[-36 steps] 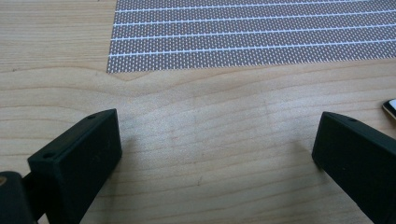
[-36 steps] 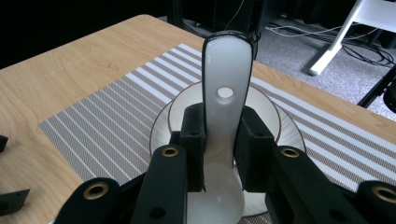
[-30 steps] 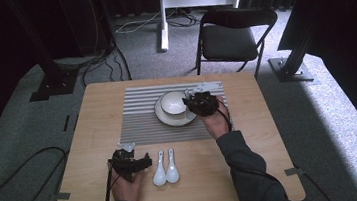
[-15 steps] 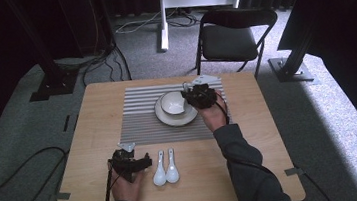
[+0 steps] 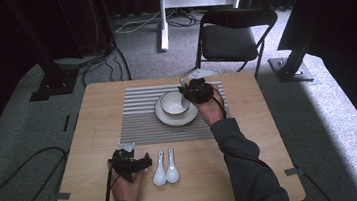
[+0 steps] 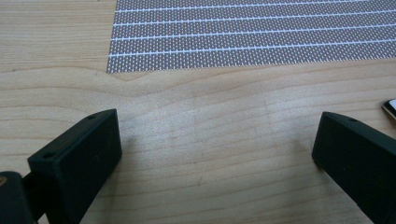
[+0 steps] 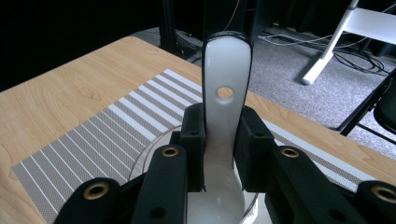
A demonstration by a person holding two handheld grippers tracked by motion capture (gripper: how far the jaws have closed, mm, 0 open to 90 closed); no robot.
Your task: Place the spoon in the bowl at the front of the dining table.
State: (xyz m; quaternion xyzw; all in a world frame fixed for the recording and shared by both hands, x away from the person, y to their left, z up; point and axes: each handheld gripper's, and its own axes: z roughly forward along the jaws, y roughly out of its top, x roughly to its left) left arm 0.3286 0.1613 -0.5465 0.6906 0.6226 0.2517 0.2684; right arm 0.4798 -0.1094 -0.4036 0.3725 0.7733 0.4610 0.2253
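So the wooden table (image 5: 251, 138) is mostly bare wood, with a striped grey placemat (image 5: 138, 120) spread over the middle toward the far edge. There's plenty of open wood on the left and right sides of the mat, and a wide strip along the near edge too. The mat's near edge runs straight across just ahead of the left gripper (image 5: 131, 161), which sits low over bare wood near the front-left part of the table with its jaws spread wide apart and nothing between them; in the left gripper view it's just plain wood grain in the gap, with the mat's corner (image 6: 114, 65) a bit further on. Two white spoons (image 5: 165, 167) lie side by side just to the right of that gripper, handles pointing away from the person. On the mat there's a plate (image 5: 168, 119) with a white bowl (image 5: 174, 102) sitting on it. The right gripper (image 5: 190, 90) is at the far right rim of the bowl, and it's clamped on a third white spoon (image 7: 224, 116): in the right gripper view the handle sticks up between the two black jaws with a little hole near its end, and the scoop end hangs down over the bowl below. Can't tell whether the scoop actually touches the bowl. No brand names or readable writing anywhere that I can make out. A black folding chair (image 5: 232, 37) stands just past the far edge.
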